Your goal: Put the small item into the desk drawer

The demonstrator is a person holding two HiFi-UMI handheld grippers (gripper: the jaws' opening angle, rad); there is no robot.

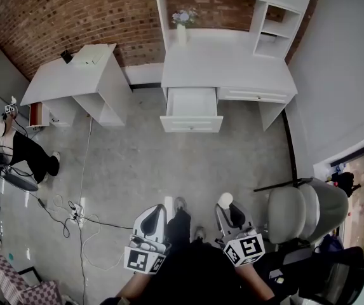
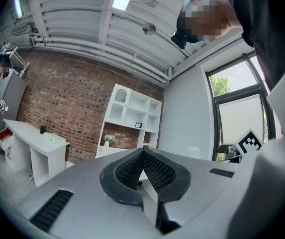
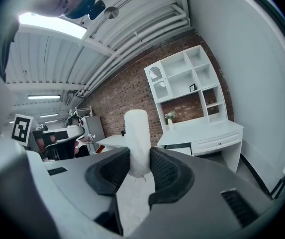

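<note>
Right tongs sit nearest us, closed on one small white cylinder that stands upright between the pads, its top well above them. Left tongs: pads meet at the tip, nothing between.

Head view: we see both tongs low in frame, well apart from the white table with its hutch. We count two drawers there: one open drawer and one shut drawer just beside it.

Grey floor lies between us and them. Left of that line is one power strip with cables; right of it, one grey chair.

A second table stands against the brick wall, with one person near it.

Only the head view looks into the open drawer. Only the gripper views show the ceiling lights.
</note>
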